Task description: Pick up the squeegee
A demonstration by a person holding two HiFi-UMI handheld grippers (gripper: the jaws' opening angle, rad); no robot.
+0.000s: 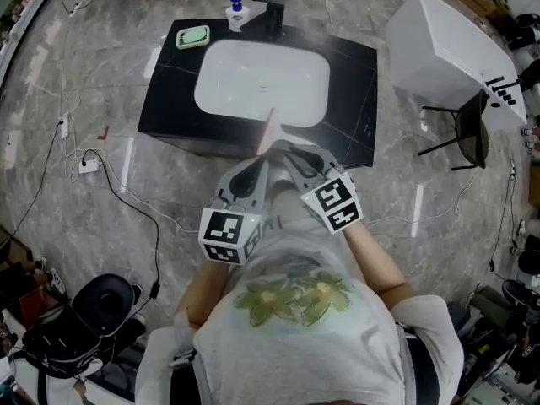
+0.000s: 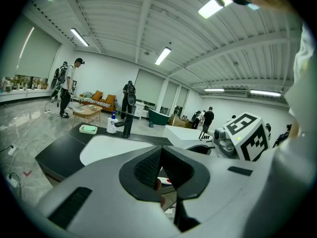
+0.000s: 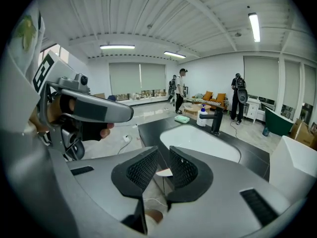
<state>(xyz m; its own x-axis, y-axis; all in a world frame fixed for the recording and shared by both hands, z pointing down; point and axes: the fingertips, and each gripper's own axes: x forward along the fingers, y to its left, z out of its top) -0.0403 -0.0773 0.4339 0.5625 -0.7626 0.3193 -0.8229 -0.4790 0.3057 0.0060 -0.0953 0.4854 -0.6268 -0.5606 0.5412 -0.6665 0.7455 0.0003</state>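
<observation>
White basin (image 1: 261, 83); black counter (image 1: 173, 99)

Here's the tally: two grippers, left gripper (image 2: 161, 168) and right gripper (image 3: 163, 168). One squeegee (image 1: 265, 130). One black counter (image 1: 169, 99), with one white sink (image 1: 261, 78), one black tap (image 1: 272, 11), one soap bottle (image 1: 236, 11) and one green soap dish (image 1: 192, 36). One white box (image 1: 447, 49). In the right gripper view, two people far back: first person (image 3: 180, 90), second person (image 3: 238, 101).

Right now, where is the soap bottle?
In the head view, the soap bottle stands at the far edge of the black counter, behind the white sink, just left of the black tap.
</observation>
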